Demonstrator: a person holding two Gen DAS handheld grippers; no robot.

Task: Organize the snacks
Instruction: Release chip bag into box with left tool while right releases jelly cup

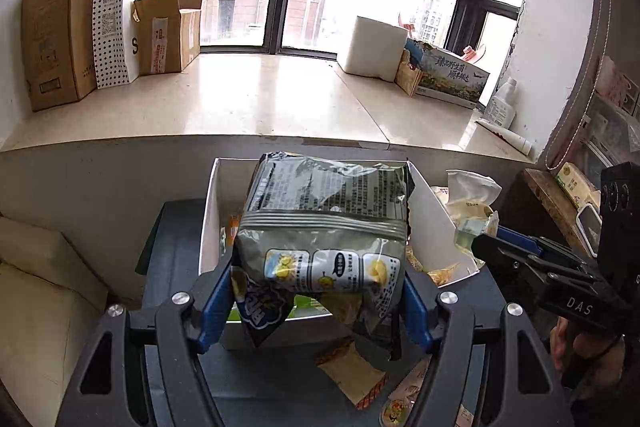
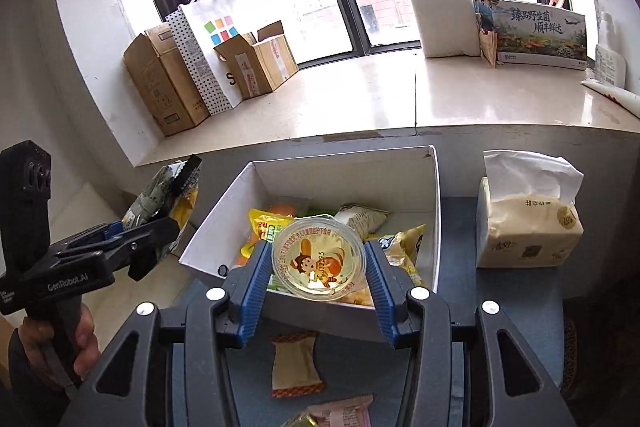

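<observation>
Blue pads of my left gripper (image 1: 320,291) clamp a grey snack bag (image 1: 324,239) squarely between them, the white box (image 1: 212,211) at twelve o'clock. My right gripper (image 2: 318,281) pinches a round jelly cup (image 2: 318,259), probably above that box's near rim.

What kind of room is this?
Probably a room in a flat, used partly for storage: a wide window sill holds cardboard boxes and a paper bag, with city buildings outside.
</observation>
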